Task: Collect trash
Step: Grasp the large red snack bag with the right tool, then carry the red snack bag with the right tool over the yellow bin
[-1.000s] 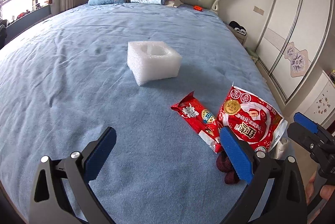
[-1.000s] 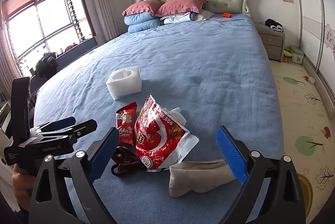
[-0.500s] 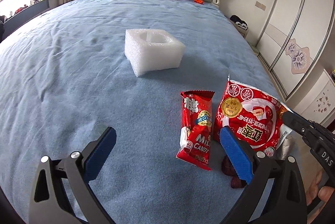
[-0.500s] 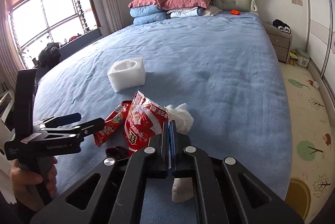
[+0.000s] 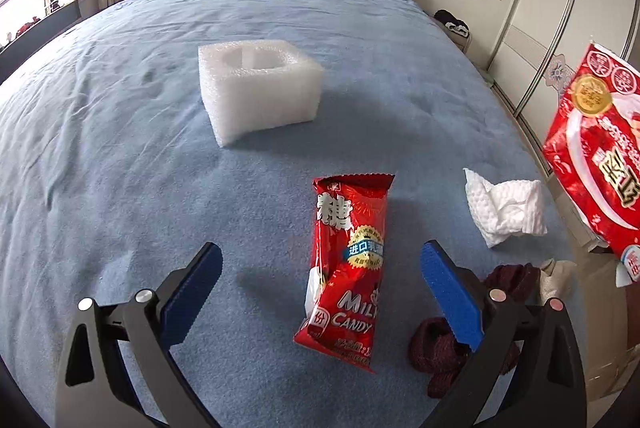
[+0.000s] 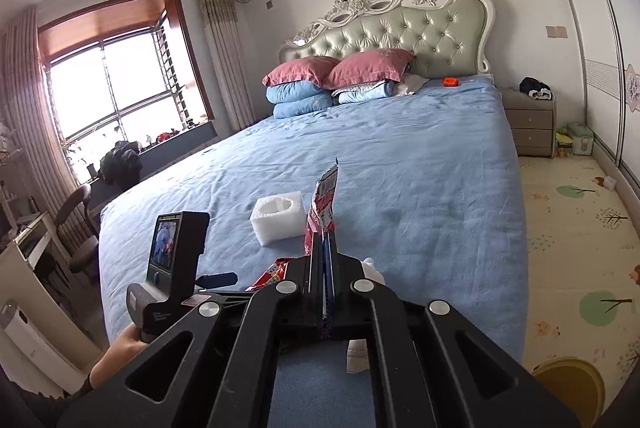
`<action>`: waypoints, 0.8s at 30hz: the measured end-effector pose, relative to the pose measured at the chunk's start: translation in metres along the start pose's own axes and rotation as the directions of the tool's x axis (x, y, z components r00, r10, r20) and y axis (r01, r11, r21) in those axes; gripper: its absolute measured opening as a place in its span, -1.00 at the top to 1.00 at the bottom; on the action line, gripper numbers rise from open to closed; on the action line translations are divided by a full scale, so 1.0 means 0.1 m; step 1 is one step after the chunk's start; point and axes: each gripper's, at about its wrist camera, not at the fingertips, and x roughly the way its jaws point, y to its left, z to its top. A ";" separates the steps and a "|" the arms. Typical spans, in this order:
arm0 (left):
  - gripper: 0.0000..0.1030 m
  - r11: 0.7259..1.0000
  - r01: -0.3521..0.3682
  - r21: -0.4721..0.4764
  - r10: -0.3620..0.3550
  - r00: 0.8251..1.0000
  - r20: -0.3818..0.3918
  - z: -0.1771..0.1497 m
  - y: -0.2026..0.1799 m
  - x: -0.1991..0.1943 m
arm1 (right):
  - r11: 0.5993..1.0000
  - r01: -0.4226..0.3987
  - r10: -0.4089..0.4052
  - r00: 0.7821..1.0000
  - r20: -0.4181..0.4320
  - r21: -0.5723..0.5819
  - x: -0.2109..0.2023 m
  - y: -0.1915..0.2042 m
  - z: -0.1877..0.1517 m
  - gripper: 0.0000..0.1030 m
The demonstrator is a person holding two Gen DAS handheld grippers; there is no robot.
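Right gripper (image 6: 325, 252) clamps the big red snack bag (image 5: 596, 148) aloft, while the left gripper (image 5: 320, 292), jaws apart, straddles the milk candy wrapper (image 5: 348, 268), needing closure next

Right black two-finger gripper (image 6: 325, 248): jaws clamped tight, pinching a red snack bag (image 6: 322, 206), pitched slightly down. Left black gripper with blue pads (image 5: 320, 292): jaws wide apart, nothing gripped, angled steeply down. Hand (image 6: 116, 358) holds its handle.

candy wrapper (image 5: 347, 268): "MILK CANDY", "糖", "进口" | large red bag (image 5: 596, 148): characters unclear
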 end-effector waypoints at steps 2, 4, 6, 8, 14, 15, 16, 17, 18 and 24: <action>-0.68 1.000 -0.005 -0.013 0.005 1.000 -0.019 0.02 0.01 0.06 | 1.000 0.003 -0.003 1.000 -0.001 0.001 -0.05 -0.02 -0.01 0.97; -0.24 0.999 -0.031 -0.017 0.030 0.999 -0.025 0.01 0.01 0.07 | 1.000 0.014 -0.014 1.000 0.003 0.005 -0.10 -0.05 -0.03 0.96; 0.08 0.999 -0.039 -0.020 0.039 0.999 -0.018 0.01 0.02 0.05 | 1.000 0.016 -0.016 1.000 0.009 0.016 -0.15 -0.08 -0.06 0.96; 0.20 0.999 -0.029 -0.019 0.028 0.999 -0.024 0.00 0.04 0.01 | 0.999 0.019 -0.019 1.000 0.019 0.027 -0.21 -0.11 -0.08 0.96; 0.35 1.000 -0.012 -0.005 0.012 0.998 0.057 -0.01 -0.01 -0.43 | 0.998 0.047 -0.050 0.997 0.053 0.042 -0.43 -0.18 -0.16 0.97; 0.35 1.000 0.000 0.002 0.000 0.997 0.072 -0.01 -0.04 -0.52 | 0.997 0.065 -0.068 0.995 0.068 0.041 -0.49 -0.19 -0.18 0.96; 0.35 1.000 0.014 0.014 -0.015 0.996 0.090 -0.02 -0.10 -0.62 | 0.995 0.093 -0.096 0.992 0.087 0.041 -0.56 -0.20 -0.20 0.96; 0.35 0.999 0.026 0.027 -0.028 0.994 0.103 -0.02 -0.17 -0.71 | 0.993 0.113 -0.116 0.988 0.101 0.040 -0.62 -0.22 -0.22 0.97; 0.35 0.998 0.036 0.043 -0.041 0.992 0.117 -0.03 -0.24 -0.80 | 0.992 0.118 -0.122 0.986 0.110 0.043 -0.68 -0.24 -0.24 0.96; 0.35 0.979 0.123 0.161 -0.148 0.978 0.151 -0.05 -0.86 -1.12 | 0.984 0.156 -0.167 0.975 0.146 0.087 -1.05 -0.46 -0.35 0.96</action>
